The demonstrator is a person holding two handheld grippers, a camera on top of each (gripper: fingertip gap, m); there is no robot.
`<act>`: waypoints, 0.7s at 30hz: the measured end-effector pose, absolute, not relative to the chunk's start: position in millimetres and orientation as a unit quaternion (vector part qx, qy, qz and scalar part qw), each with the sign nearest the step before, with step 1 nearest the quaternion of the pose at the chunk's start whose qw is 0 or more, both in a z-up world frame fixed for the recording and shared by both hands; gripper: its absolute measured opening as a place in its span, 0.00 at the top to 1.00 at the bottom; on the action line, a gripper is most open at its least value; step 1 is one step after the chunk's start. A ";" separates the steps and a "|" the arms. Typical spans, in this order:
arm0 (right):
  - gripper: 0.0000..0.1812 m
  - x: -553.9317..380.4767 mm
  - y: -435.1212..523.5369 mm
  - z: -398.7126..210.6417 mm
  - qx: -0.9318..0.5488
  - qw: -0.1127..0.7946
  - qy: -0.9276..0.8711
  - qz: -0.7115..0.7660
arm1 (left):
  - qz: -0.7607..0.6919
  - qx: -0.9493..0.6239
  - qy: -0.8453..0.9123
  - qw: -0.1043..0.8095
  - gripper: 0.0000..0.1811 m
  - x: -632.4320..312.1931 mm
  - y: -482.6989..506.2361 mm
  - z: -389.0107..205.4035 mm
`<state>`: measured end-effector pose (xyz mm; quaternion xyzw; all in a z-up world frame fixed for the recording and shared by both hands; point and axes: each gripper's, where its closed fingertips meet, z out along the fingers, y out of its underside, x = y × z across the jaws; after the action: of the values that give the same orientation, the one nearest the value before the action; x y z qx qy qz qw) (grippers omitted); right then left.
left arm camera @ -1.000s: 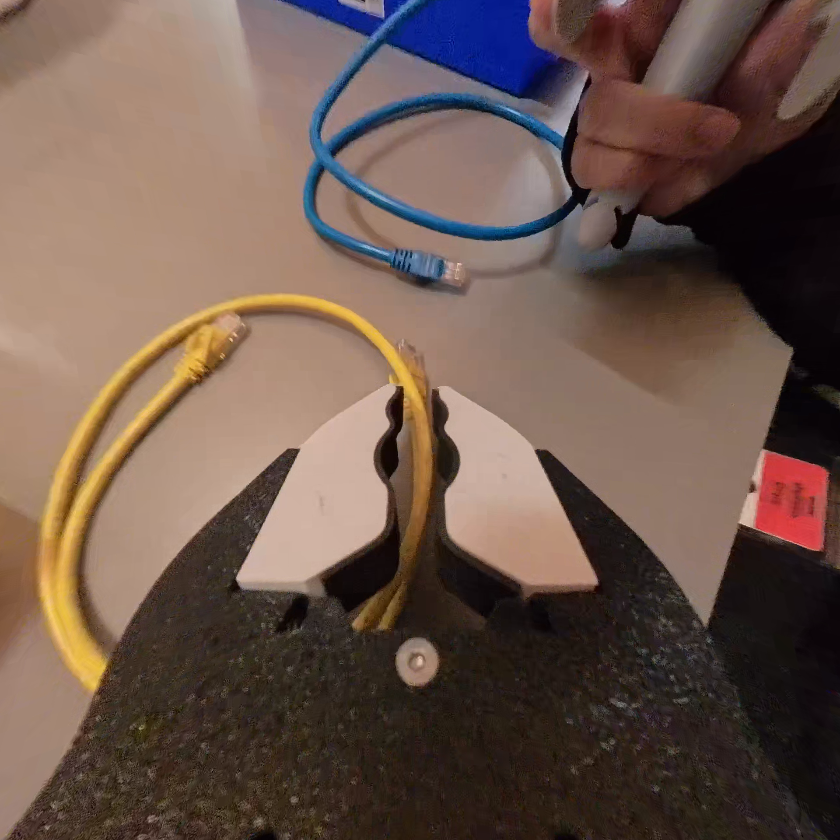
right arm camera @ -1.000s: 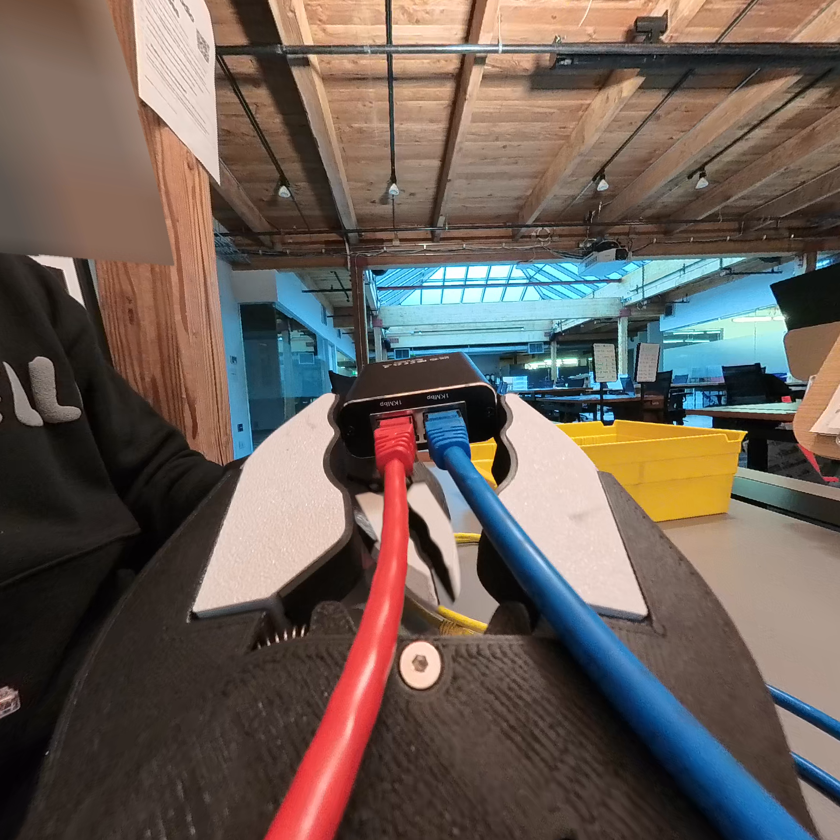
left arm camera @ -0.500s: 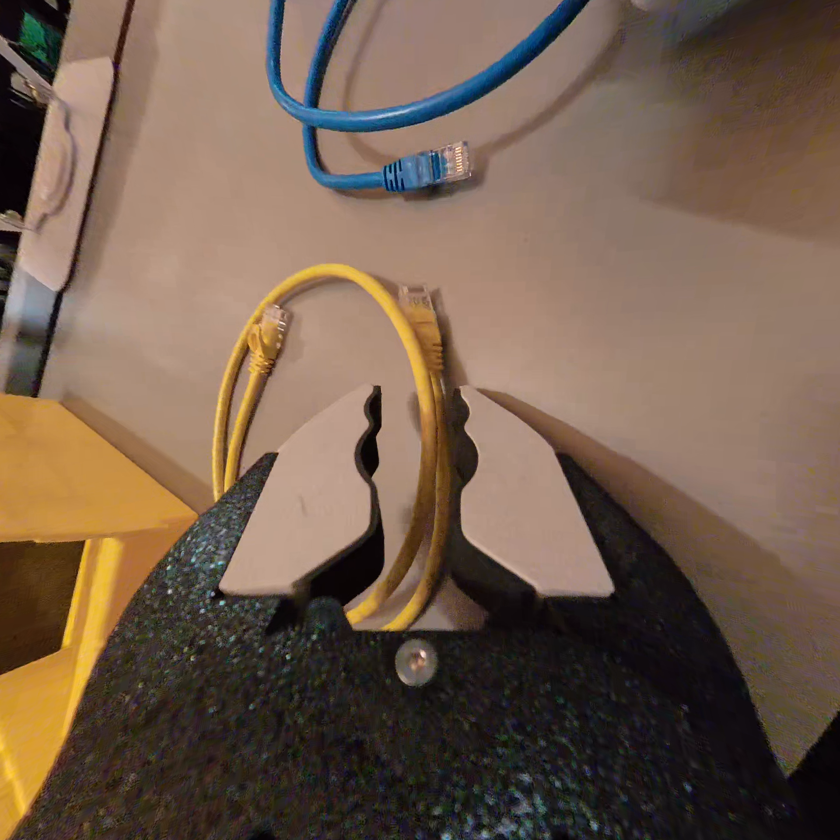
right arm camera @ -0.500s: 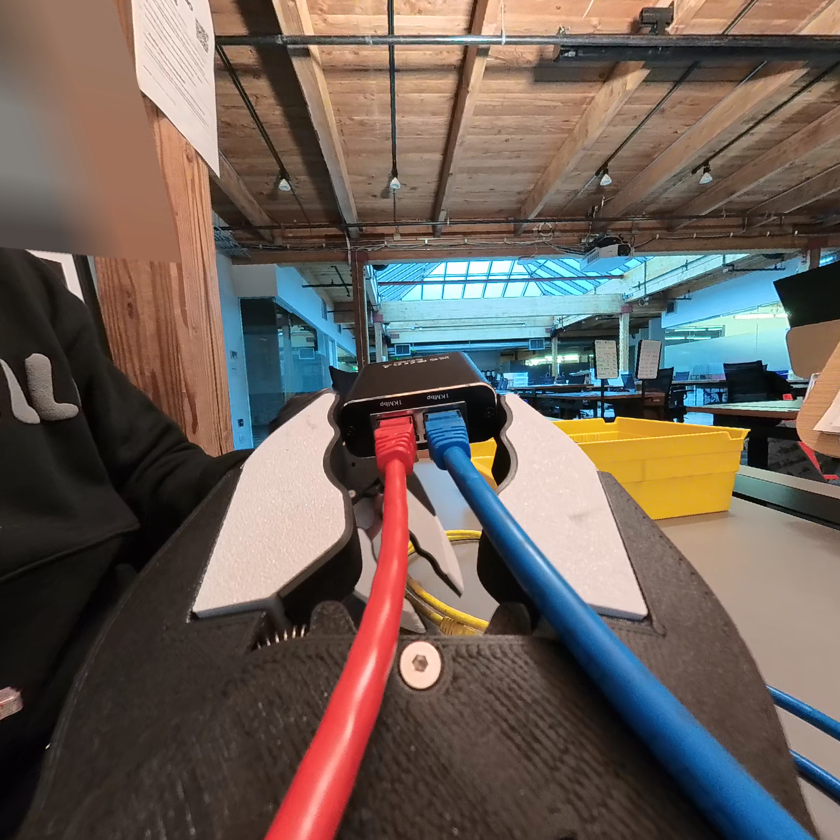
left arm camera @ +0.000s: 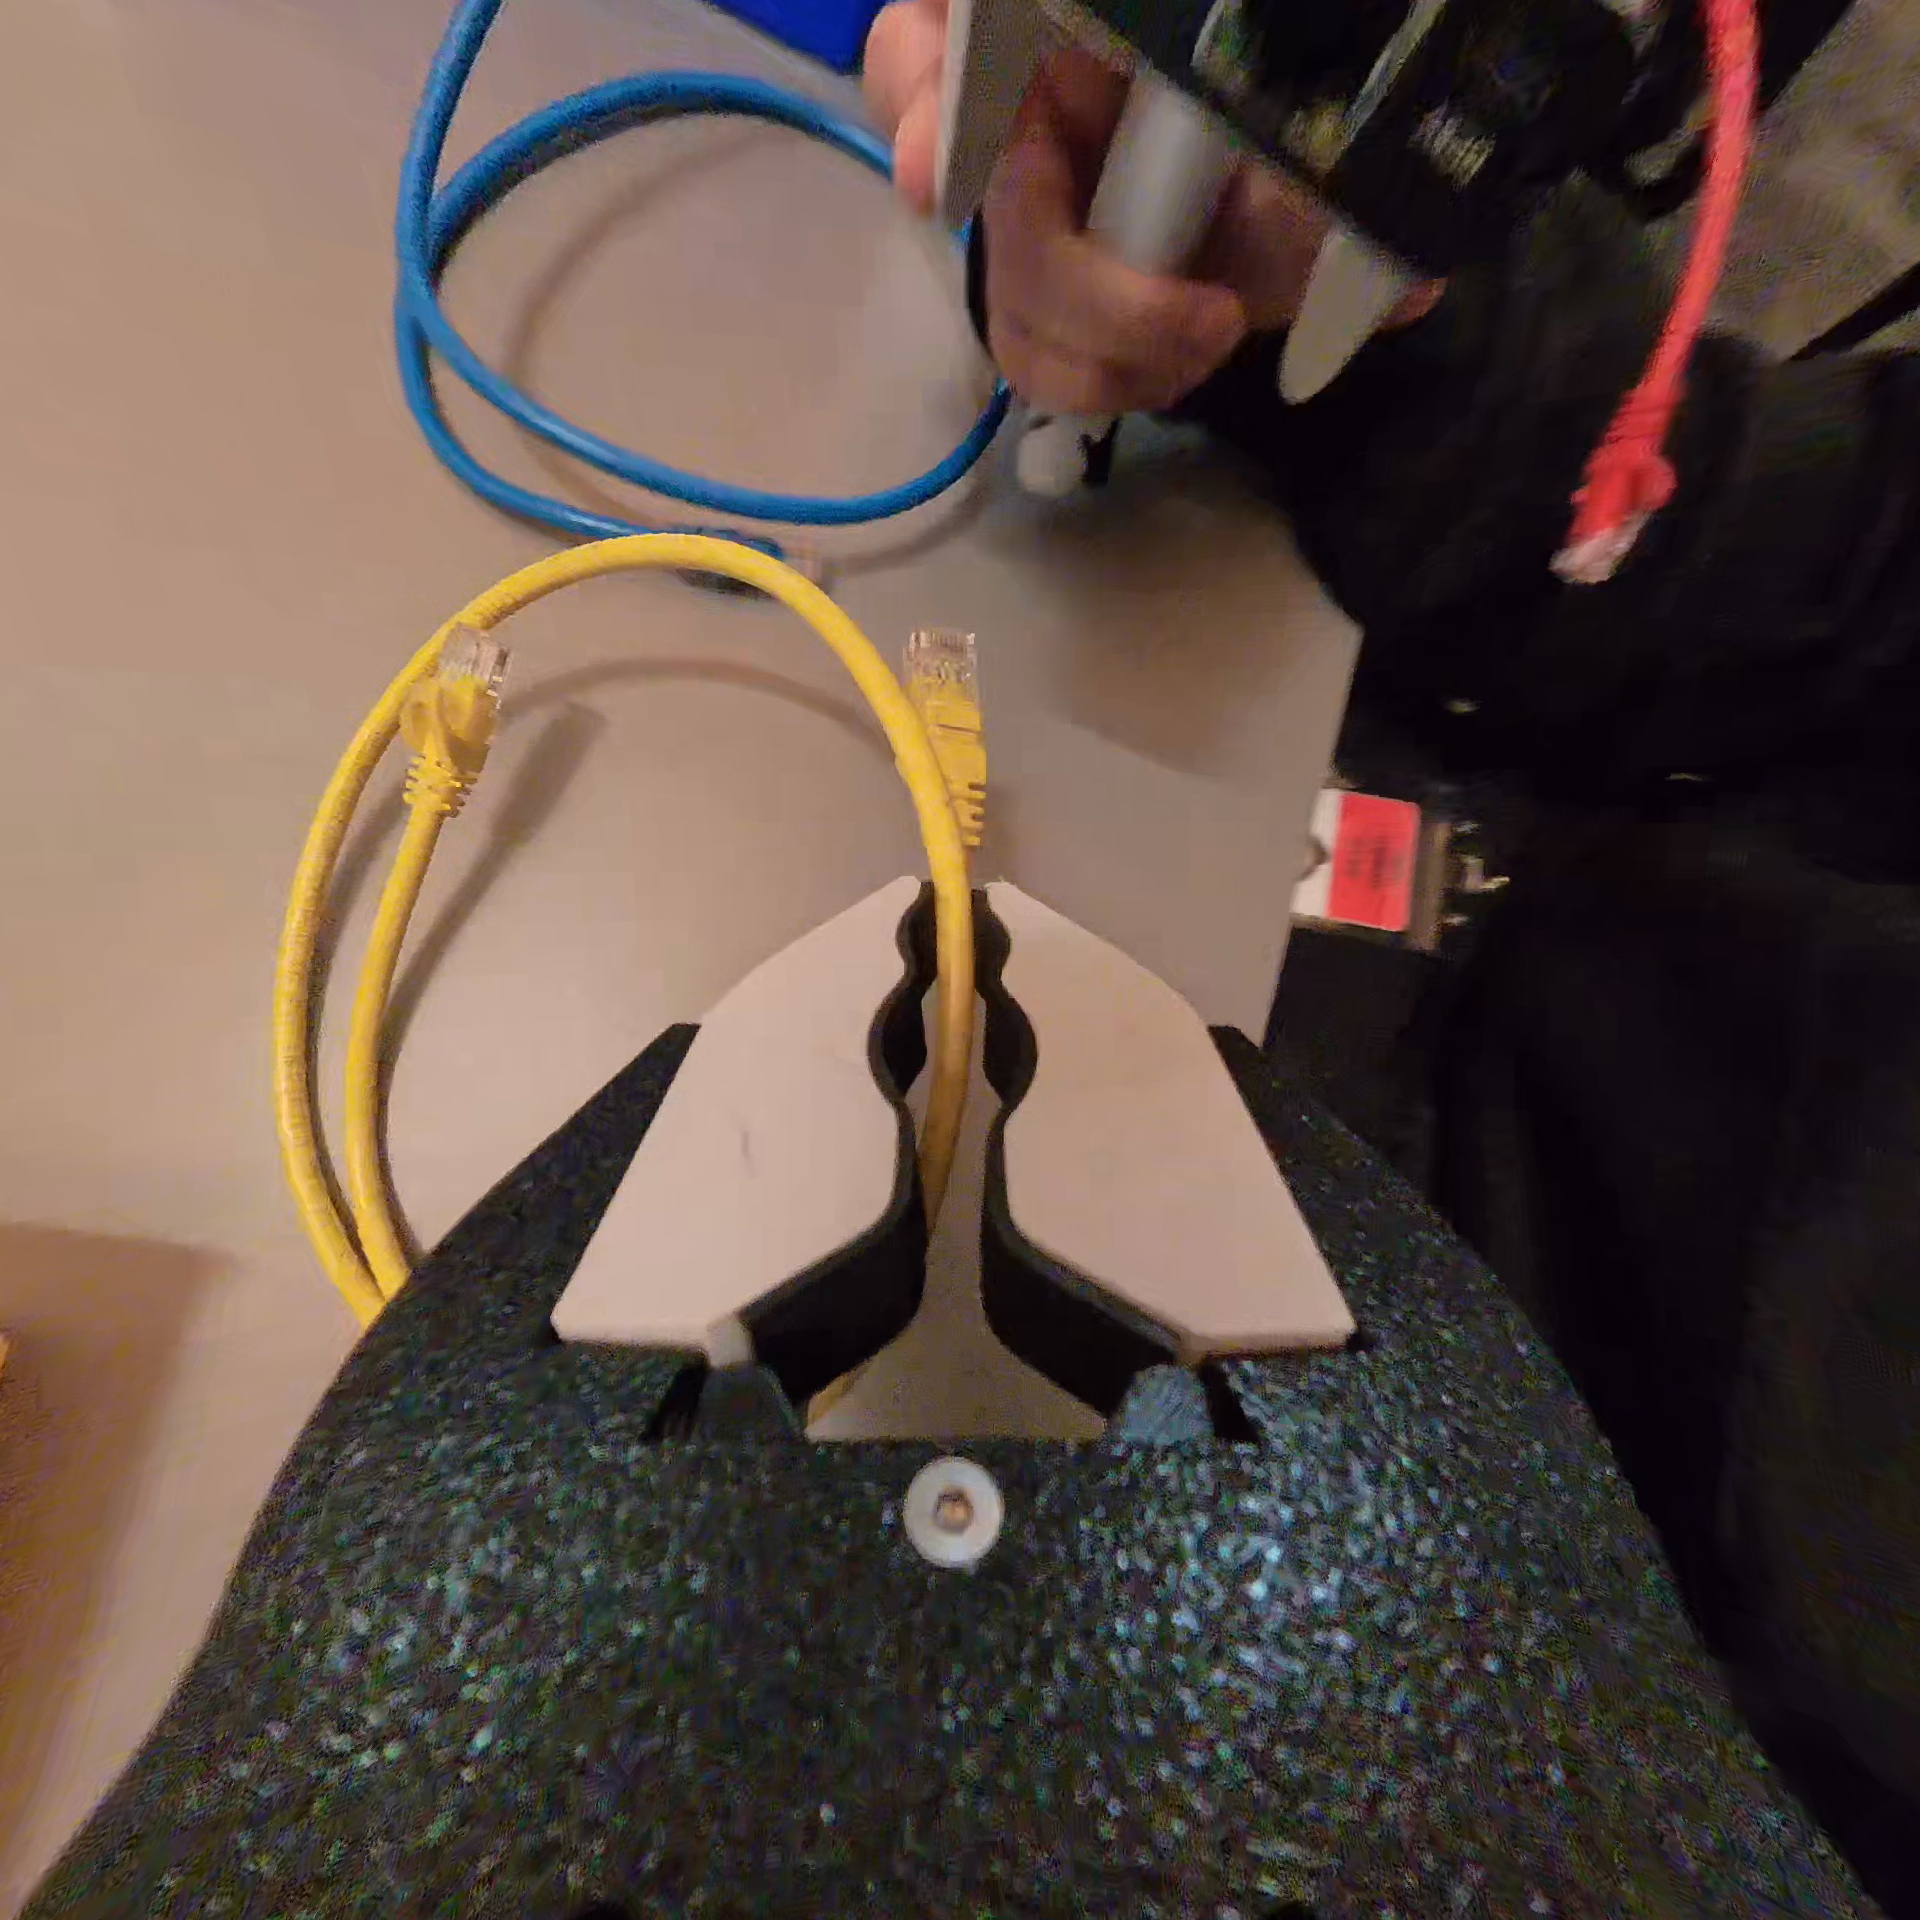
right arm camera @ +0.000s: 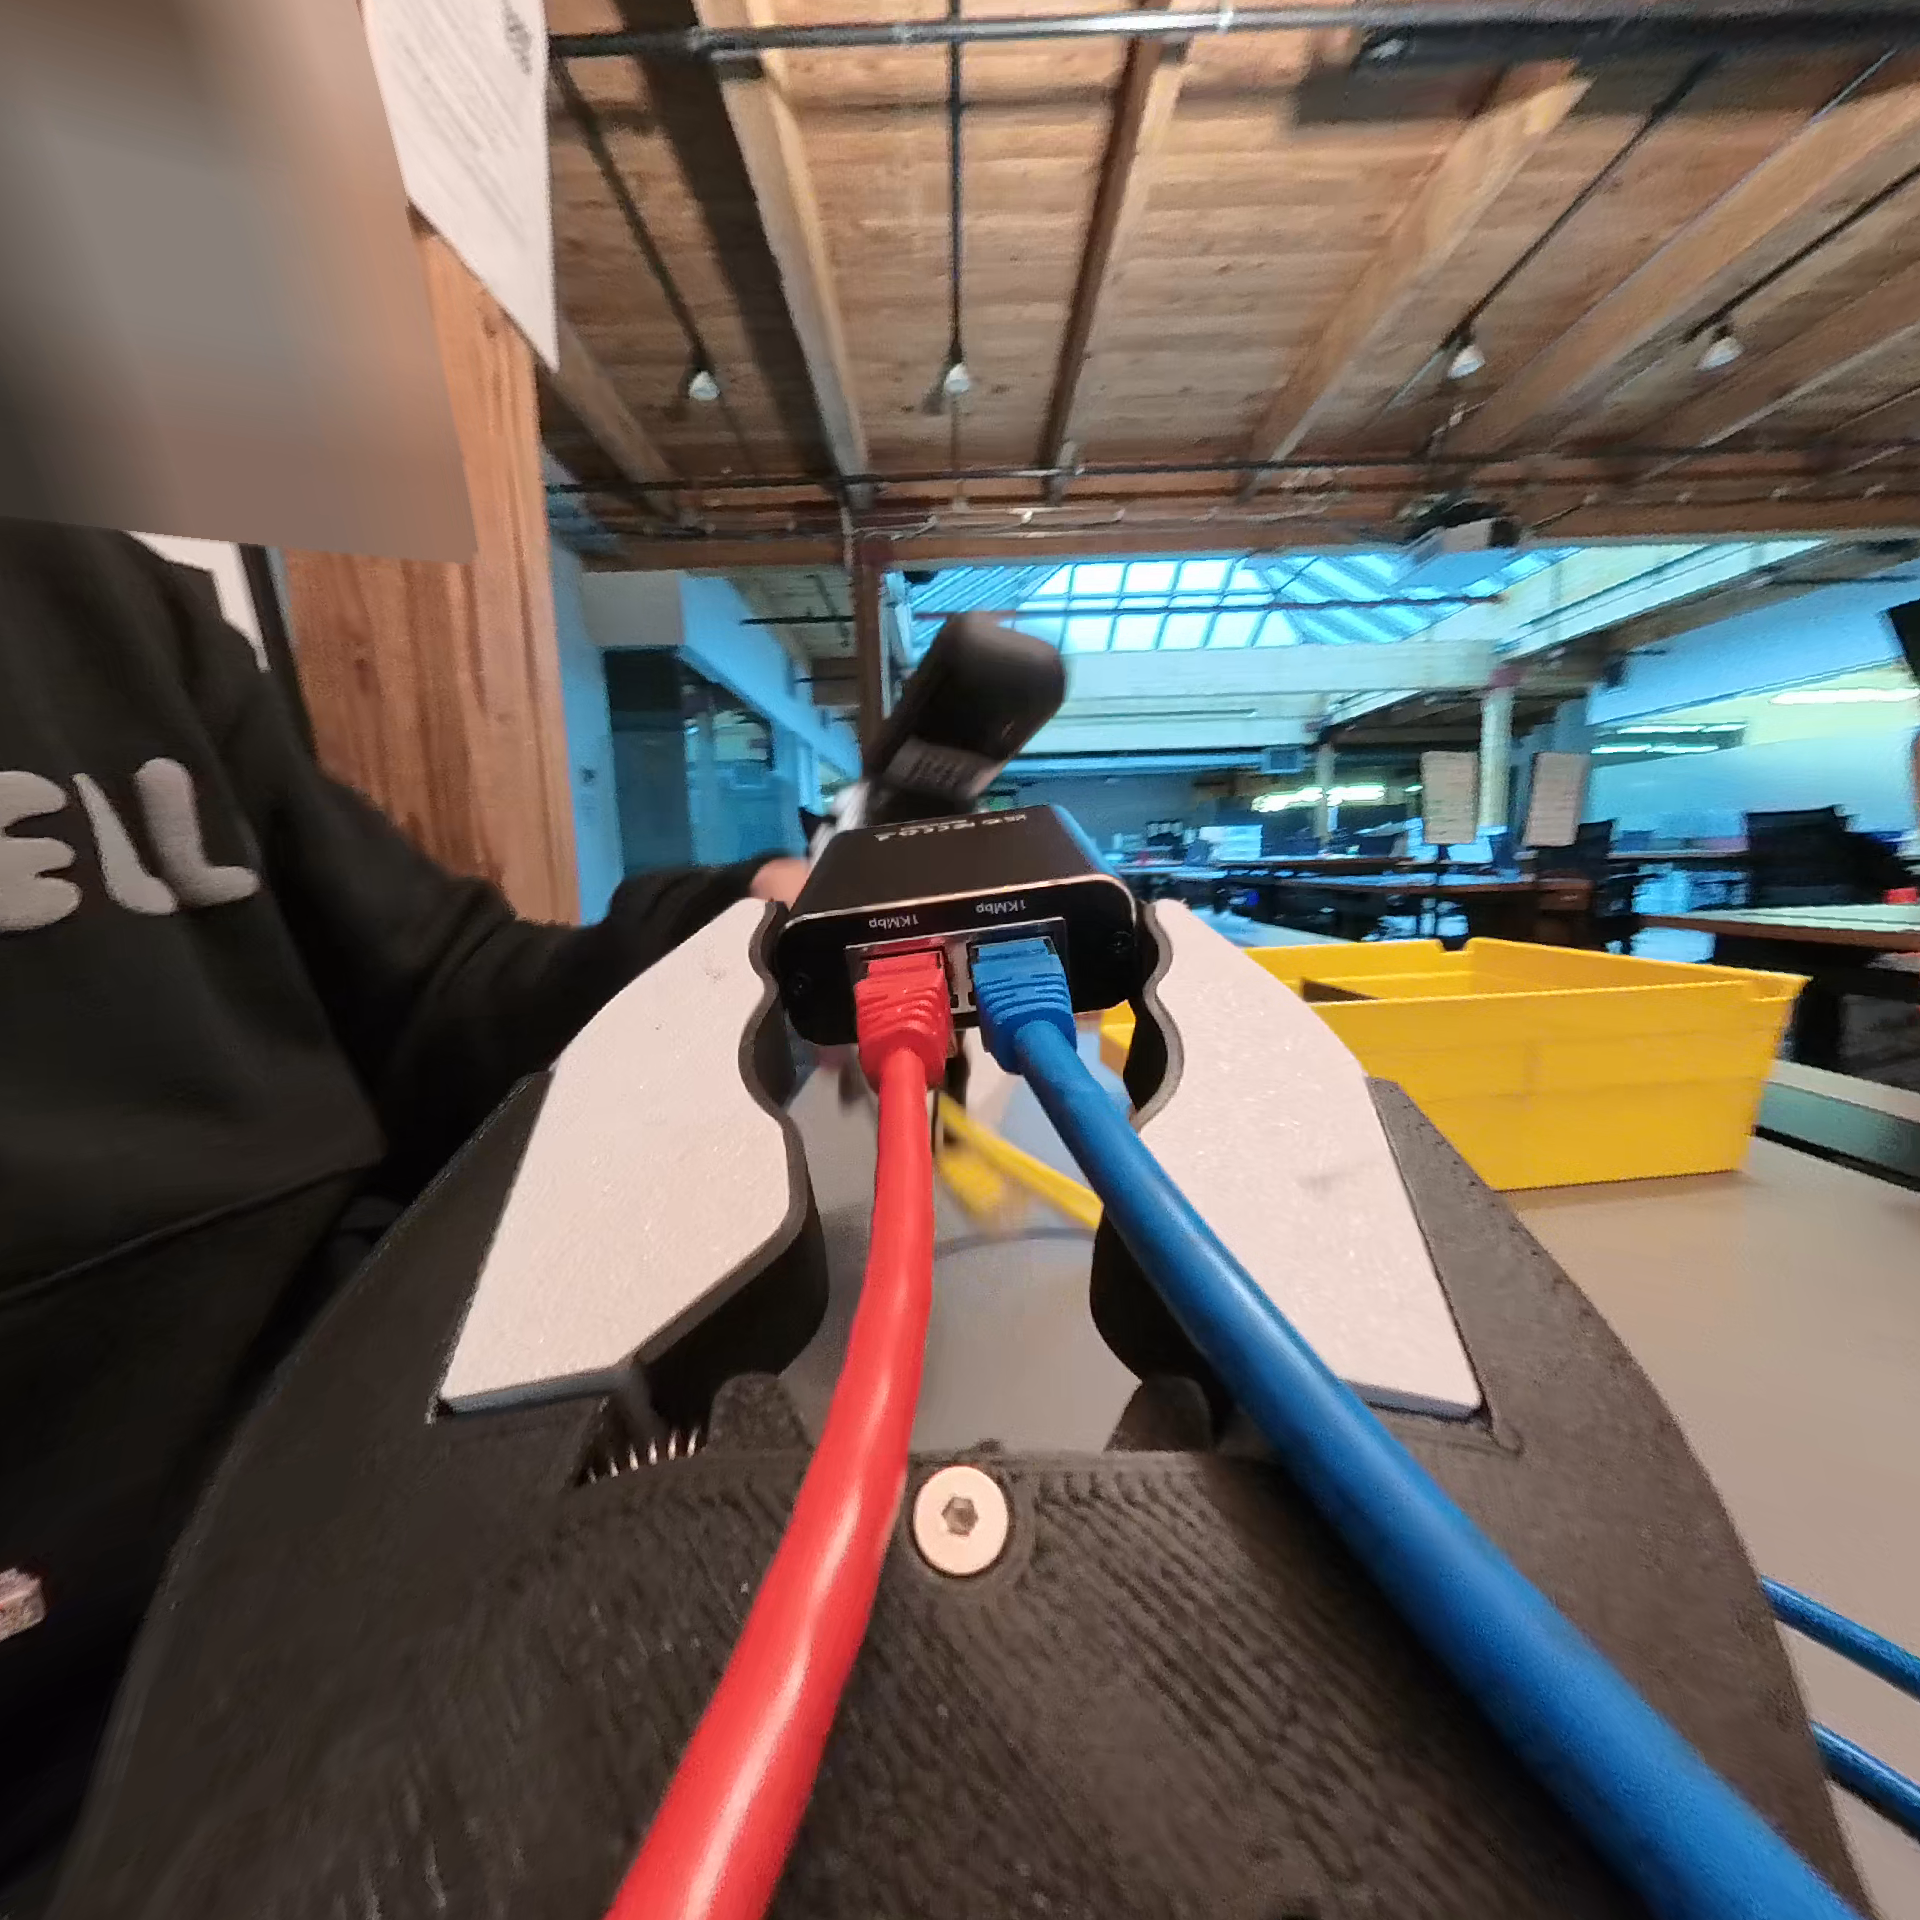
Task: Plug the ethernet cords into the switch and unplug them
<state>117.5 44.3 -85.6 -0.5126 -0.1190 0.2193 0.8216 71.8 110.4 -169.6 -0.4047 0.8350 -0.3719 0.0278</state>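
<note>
right gripper (right arm camera: 961, 987) clamps switch (right arm camera: 951, 925), red cord (right arm camera: 894, 1143) and blue cord (right arm camera: 1049, 1081) plugged in | left gripper (left arm camera: 951, 935) pinches yellow cord (left arm camera: 940, 831) below switch | risk: loose plug swivels, misses port

Printing on the switch (right arm camera: 951, 914), held in the right hand-held gripper (right arm camera: 956, 997): small labels above both ports, and a line on its top face. Large pale letters on the black sweatshirt (right arm camera: 156, 935), left. Printed paper sheet (right arm camera: 468, 135) on the post, upper left. Red tag (left arm camera: 1366, 862) right of the left hand-held gripper (left arm camera: 951, 894), blurred.
</note>
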 end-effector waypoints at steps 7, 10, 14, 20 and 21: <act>0.65 107.7 45.4 -90.8 -0.525 0.802 -0.136 0.249 | -0.440 -0.382 0.810 -0.068 0.97 67.7 114.1 -113.9; 0.65 102.9 46.0 -93.4 -0.531 0.795 -0.142 0.258 | -0.432 -0.382 0.813 -0.079 0.97 68.6 113.4 -104.7; 0.65 101.2 47.4 -95.9 -0.536 0.788 -0.144 0.266 | -0.413 -0.371 0.827 -0.089 0.97 67.0 108.0 -98.5; 0.65 101.6 47.1 -95.7 -0.534 0.790 -0.143 0.266 | -0.386 -0.362 0.843 -0.093 0.97 64.9 106.1 -100.8; 0.65 101.5 47.7 -96.2 -0.537 0.790 -0.143 0.260 | -0.381 -0.362 0.846 -0.093 0.97 64.2 106.0 -102.0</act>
<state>101.5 47.7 -96.2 -0.5366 -0.1426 0.2602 0.7899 64.2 106.0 -102.0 -0.3619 0.8458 -0.3808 -0.0930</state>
